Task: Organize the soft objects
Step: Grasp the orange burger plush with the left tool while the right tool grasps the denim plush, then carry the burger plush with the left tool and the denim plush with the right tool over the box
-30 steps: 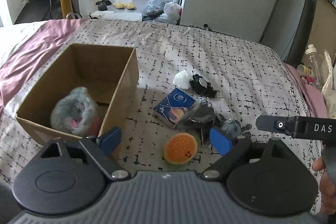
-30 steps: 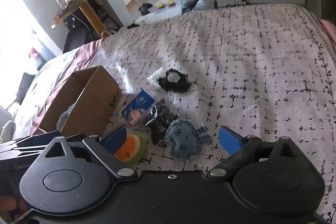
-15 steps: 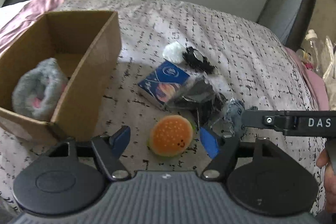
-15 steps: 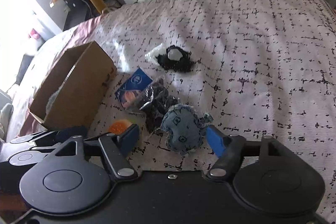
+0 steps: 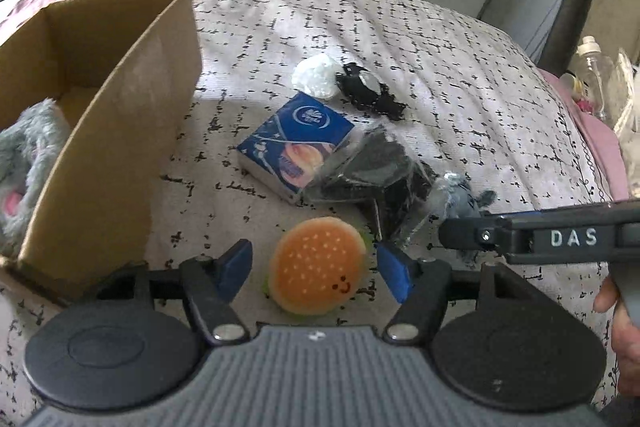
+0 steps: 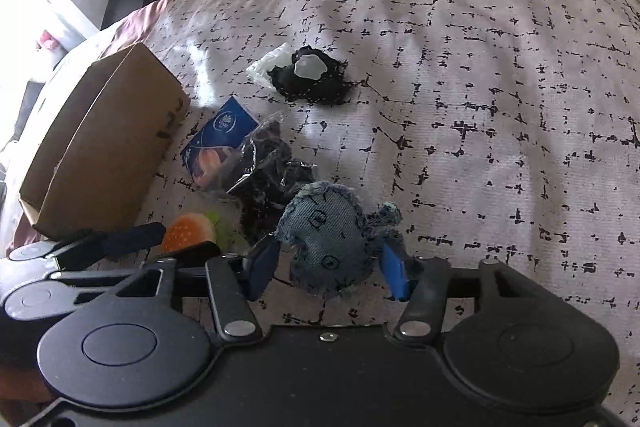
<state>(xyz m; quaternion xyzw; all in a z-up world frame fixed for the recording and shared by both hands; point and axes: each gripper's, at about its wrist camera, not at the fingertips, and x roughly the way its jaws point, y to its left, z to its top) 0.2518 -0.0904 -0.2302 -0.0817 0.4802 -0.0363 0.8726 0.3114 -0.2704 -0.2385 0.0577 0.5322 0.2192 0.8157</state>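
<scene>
An orange burger plush (image 5: pixel 318 265) lies on the bed between the blue pads of my open left gripper (image 5: pixel 316 269); the pads stand apart from it. A denim blue plush (image 6: pixel 330 241) lies between the pads of my right gripper (image 6: pixel 328 267), which is open and close around it. The burger plush also shows in the right wrist view (image 6: pixel 188 235). A cardboard box (image 5: pixel 120 131) stands at the left with a grey fluffy toy (image 5: pixel 24 163) inside.
A blue tissue pack (image 5: pixel 296 147), a clear bag of black items (image 5: pixel 376 175), a black cloth piece (image 5: pixel 368 93) and a white wad (image 5: pixel 316 79) lie on the patterned bedspread (image 6: pixel 500 87). The right gripper's body (image 5: pixel 560 237) crosses the left view at right.
Both grippers have moved down and forward. The burger plush now sits between the left pads and the denim plush between the right pads, whose gap has narrowed.
</scene>
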